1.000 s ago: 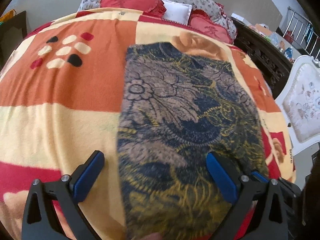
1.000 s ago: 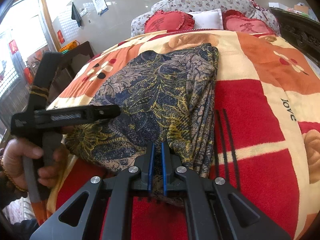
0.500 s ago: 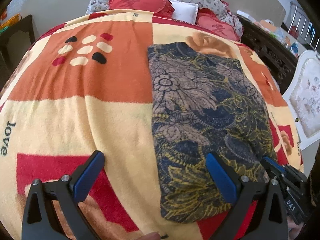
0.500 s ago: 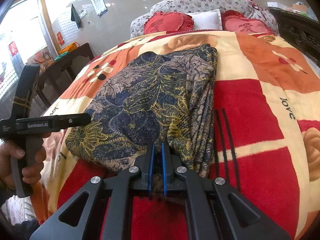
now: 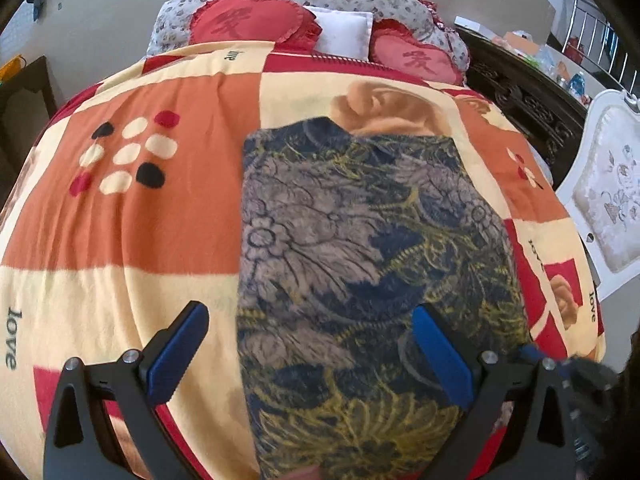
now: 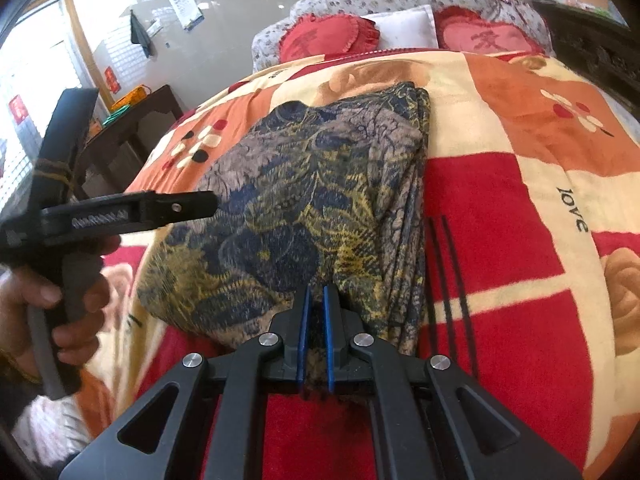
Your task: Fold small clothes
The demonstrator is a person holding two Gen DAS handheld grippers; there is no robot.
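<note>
A folded garment with a navy, grey and yellow floral print [image 5: 360, 264] lies lengthwise on the bed; it also shows in the right wrist view [image 6: 304, 200]. My left gripper [image 5: 308, 348] is open, its blue pads spread wide over the garment's near left corner, holding nothing. It appears from the side in the right wrist view [image 6: 176, 208], just above the cloth. My right gripper [image 6: 316, 312] is shut on the garment's near edge, with cloth pinched between its blue pads.
The bed is covered by a red, orange and cream patchwork blanket [image 5: 120, 240]. Red heart cushions [image 5: 248, 20] and a white pillow lie at the head. A white upholstered chair [image 5: 608, 208] stands right of the bed, a dark side table [image 6: 132, 120] to the left.
My left gripper has moved back to the right, over the garment's near left corner, still open. My right gripper has stayed shut on the near edge.
</note>
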